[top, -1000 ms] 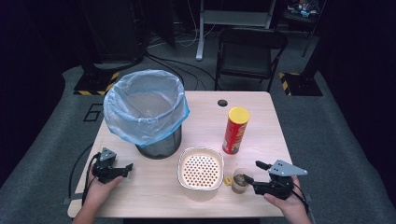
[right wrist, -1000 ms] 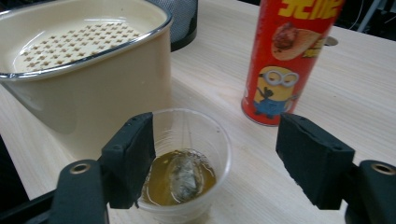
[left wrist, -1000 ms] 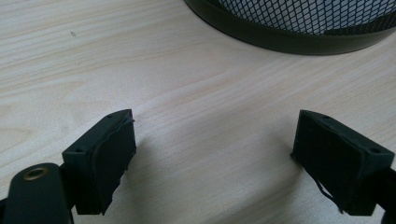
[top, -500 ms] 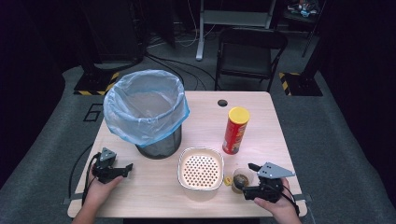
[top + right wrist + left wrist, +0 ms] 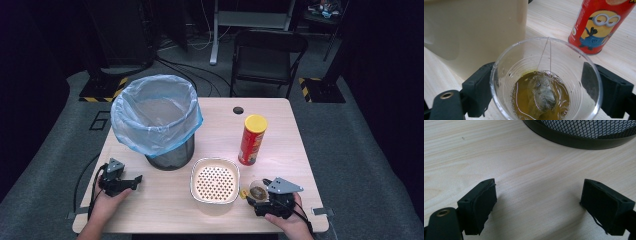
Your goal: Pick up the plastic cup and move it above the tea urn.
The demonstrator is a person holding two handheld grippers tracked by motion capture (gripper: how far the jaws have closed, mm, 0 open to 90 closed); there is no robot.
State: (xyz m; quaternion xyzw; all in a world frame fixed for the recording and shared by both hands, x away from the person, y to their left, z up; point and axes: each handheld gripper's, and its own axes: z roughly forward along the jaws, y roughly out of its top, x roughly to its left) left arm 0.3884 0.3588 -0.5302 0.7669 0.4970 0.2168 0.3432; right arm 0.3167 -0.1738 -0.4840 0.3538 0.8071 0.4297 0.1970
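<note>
Right gripper (image 5: 256,196) set around a clear plastic cup (image 5: 546,80) on the table (image 5: 165,210); left gripper (image 5: 131,181) idle.

The cup stands at about 5 o'clock on the tabletop, just beside the cream perforated container (image 5: 215,180) and near the red crisp can (image 5: 252,140), which lies toward 1 o'clock from it. It holds amber liquid and a tea bag (image 5: 544,95) whose string runs up to the rim. The right jaws, having just been opening, stand either side of the cup; the left jaw meets the wall, while contact at the right jaw cannot be confirmed, so a firm grip cannot be told. The left gripper rests at 7 o'clock, jaws wide apart over bare wood, near the base of the mesh bin (image 5: 170,155) with its blue liner (image 5: 150,120).
</note>
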